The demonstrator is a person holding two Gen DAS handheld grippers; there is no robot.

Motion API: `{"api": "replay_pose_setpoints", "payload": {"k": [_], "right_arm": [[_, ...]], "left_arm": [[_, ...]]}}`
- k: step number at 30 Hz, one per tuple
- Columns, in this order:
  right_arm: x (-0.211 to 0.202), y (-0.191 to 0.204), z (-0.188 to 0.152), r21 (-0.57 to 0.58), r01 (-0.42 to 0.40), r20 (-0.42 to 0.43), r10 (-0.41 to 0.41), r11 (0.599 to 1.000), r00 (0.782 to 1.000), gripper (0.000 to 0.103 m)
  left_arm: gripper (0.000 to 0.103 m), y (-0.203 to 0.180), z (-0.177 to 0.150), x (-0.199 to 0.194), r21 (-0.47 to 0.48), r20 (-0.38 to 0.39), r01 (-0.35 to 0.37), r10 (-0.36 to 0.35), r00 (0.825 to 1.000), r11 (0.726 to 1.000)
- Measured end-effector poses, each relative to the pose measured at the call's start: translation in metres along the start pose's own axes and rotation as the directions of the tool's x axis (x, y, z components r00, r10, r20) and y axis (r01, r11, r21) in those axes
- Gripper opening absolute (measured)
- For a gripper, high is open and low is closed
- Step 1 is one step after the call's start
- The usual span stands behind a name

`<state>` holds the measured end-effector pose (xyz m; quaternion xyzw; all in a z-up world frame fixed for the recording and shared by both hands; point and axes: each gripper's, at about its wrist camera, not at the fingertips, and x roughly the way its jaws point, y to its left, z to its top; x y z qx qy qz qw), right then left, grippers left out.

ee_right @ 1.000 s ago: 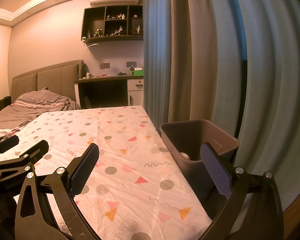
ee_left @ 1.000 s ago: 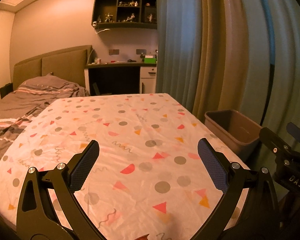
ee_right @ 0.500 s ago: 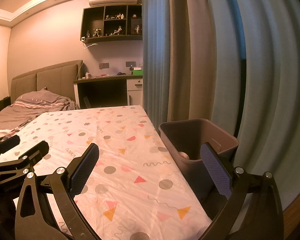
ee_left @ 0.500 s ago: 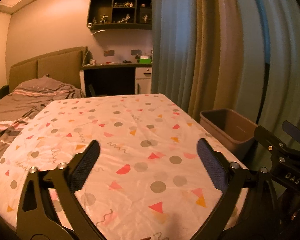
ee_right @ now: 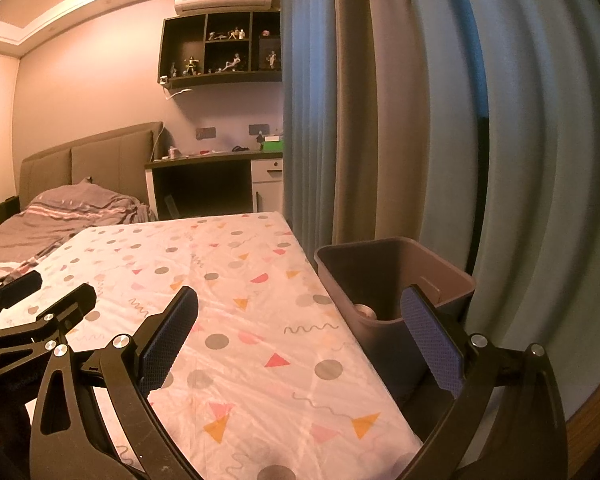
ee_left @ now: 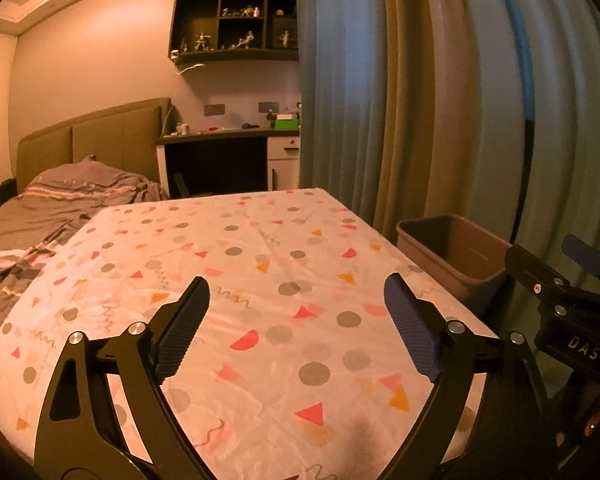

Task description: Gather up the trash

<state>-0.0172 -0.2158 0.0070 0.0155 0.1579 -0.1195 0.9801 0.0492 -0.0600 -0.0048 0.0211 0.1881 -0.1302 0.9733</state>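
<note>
The left gripper stands wide, its jaws just narrowed slightly, nothing between them but tablecloth below. The right gripper gapes wide too, empty. One bin sits centre right; inside, one pale scrap (hard to identify), partly hidden.
</note>
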Motion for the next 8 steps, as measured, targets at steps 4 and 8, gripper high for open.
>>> {"api": "replay_pose_setpoints", "payload": {"k": [4, 8], "right_arm": [[-0.0008, -0.002, 0.0001, 0.008, 0.001, 0.0, -0.001, 1.0, 1.0, 0.097], [-0.0016, -0.003, 0.0006, 0.011, 0.002, 0.001, -0.002, 1.0, 1.0, 0.097]], "left_arm": [[0.093, 0.0011, -0.0008, -0.0003, -0.001, 0.001, -0.012, 0.012, 1.0, 1.0], [0.096, 0.0021, -0.0006, -0.0008, -0.007, -0.001, -0.015, 0.015, 1.0, 1.0]]}}
